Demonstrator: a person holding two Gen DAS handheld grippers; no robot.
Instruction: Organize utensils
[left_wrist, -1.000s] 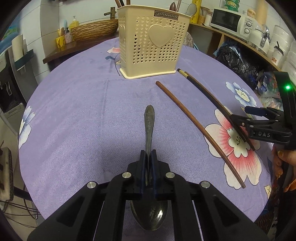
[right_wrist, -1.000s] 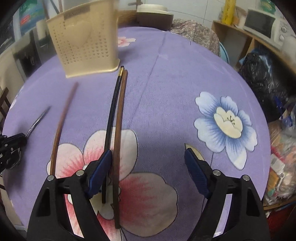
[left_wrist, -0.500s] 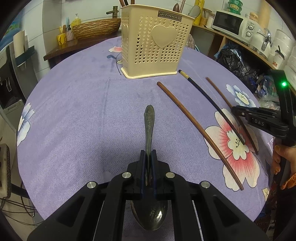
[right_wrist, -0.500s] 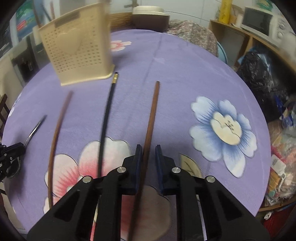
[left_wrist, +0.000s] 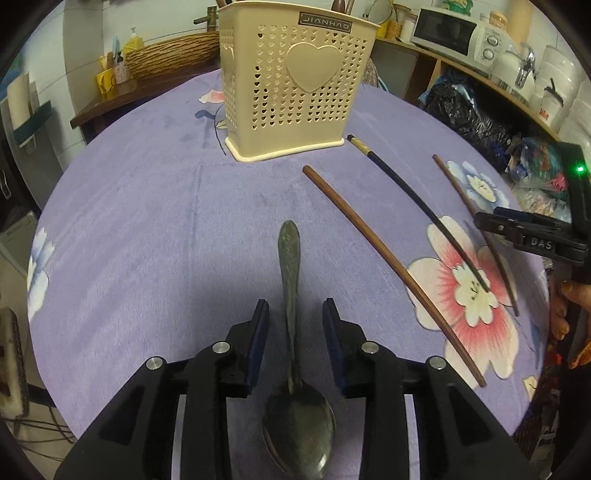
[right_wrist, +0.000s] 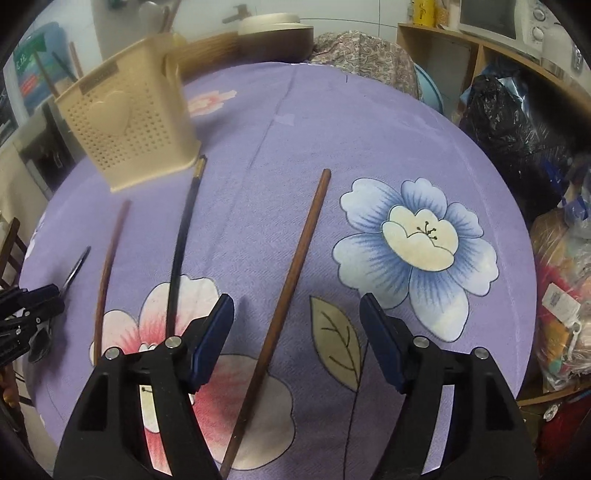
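A metal spoon (left_wrist: 290, 266) lies flat on the purple cloth, handle pointing away, between the opening jaws of my left gripper (left_wrist: 294, 308). The pads stand clear of it. My right gripper (right_wrist: 297, 306) is opening too, and a brown chopstick (right_wrist: 295, 266) lies loose on the cloth between its fingers. Left of that lie a black chopstick (right_wrist: 181, 236) and a second brown chopstick (right_wrist: 107, 266). The cream perforated utensil holder (left_wrist: 295, 81) stands upright at the far side with several utensils in it. The left wrist view shows the right gripper (left_wrist: 517, 232) over the rightmost chopstick (left_wrist: 465, 199).
The round table (left_wrist: 129, 221) wears a purple floral cloth, and its edge runs close behind both grippers. A wicker basket (left_wrist: 173, 53) sits at the back left. Shelves with a microwave (left_wrist: 447, 26) and a black bag (left_wrist: 465, 107) stand to the right.
Both grippers were shut half a second ago, the left on the spoon handle, the right on the brown chopstick; both have since parted. The chopstick now lies well right of the black one.
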